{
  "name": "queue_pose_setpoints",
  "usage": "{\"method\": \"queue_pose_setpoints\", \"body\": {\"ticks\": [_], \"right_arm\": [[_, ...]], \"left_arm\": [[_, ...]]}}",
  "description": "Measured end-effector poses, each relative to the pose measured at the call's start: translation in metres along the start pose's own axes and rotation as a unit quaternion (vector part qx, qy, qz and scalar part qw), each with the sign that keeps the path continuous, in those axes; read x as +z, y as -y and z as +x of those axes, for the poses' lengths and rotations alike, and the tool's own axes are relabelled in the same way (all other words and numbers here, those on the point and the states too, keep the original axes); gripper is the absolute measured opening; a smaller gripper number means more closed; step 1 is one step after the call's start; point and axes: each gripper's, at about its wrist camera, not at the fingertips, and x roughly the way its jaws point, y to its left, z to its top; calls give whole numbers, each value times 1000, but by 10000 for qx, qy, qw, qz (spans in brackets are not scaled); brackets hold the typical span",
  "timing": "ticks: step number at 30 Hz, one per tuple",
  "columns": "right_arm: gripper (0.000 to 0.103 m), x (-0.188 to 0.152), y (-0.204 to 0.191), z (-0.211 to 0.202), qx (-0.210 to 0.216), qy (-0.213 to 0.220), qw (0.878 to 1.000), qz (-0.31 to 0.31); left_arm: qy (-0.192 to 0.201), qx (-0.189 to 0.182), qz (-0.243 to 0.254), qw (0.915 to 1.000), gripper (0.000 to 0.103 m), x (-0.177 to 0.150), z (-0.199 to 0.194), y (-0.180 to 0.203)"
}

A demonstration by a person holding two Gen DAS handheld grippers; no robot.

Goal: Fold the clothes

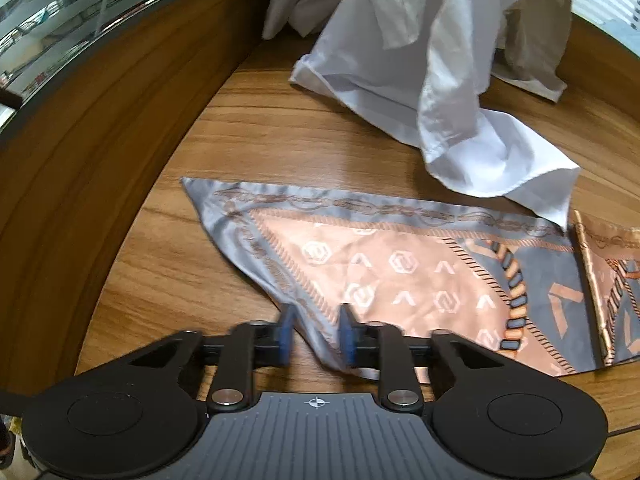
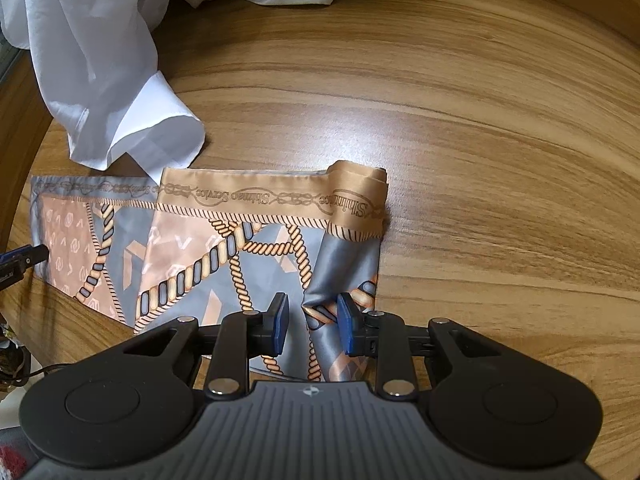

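A patterned silk scarf [image 1: 400, 276], grey and peach with rope print, lies partly folded on the wooden table [image 1: 248, 128]. My left gripper [image 1: 315, 330] is open, its blue pads either side of the scarf's near left edge. In the right wrist view the scarf [image 2: 224, 248] has a folded-over right part with a raised grey fold. My right gripper [image 2: 312, 324] is open, its jaws astride that fold at the scarf's near right edge. The left gripper's tip shows at the left edge of the right wrist view [image 2: 24, 258].
A heap of white clothes [image 1: 420, 60] lies behind the scarf, one cuff resting on the scarf's far edge; it also shows in the right wrist view [image 2: 104, 80]. A curved wooden rim [image 1: 100, 140] borders the table on the left. Bare wood lies to the right [image 2: 500, 160].
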Motion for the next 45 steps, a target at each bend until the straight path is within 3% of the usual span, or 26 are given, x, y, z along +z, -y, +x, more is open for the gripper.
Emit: {"method": "queue_pose_setpoints", "body": {"ticks": [2,11,16,20,24,28,34,39,42,45], "right_arm": [[31,0,-1,0,3,2,10000,-9],[31,-2,-6,-5,93,33,10000,-10],[31,-4,-9,-5,124,41,9999,-2],[31,-4,-12,-10,10,148,9999,-27],[32,1,-20,-23,-53,359,9991,-208],[36,8,-41,-26,177,416,9983,-358],[36,17,-91,-3,519,169,9960,-714],[38,22,-123,16,533,-9,9942,-933],[47,25,-132,24,536,16,9945,-903],[47,28,-139,33,414,-31,9946,-951]], "left_arm": [[35,160,117,9998,4,-1,0,5],[26,457,-115,9989,3,3,3,-15],[69,354,-269,9990,5,6,1,-26],[106,273,-384,9988,26,8,-1,-34],[122,228,-402,9989,27,5,-7,-33],[193,122,-311,9993,27,1,-9,-26],[203,-138,-25,9997,27,-1,-10,-8],[163,-376,173,9990,31,-2,-11,5],[167,-496,297,9982,34,-3,-11,13],[145,-569,379,9976,34,-3,-10,20]]}}
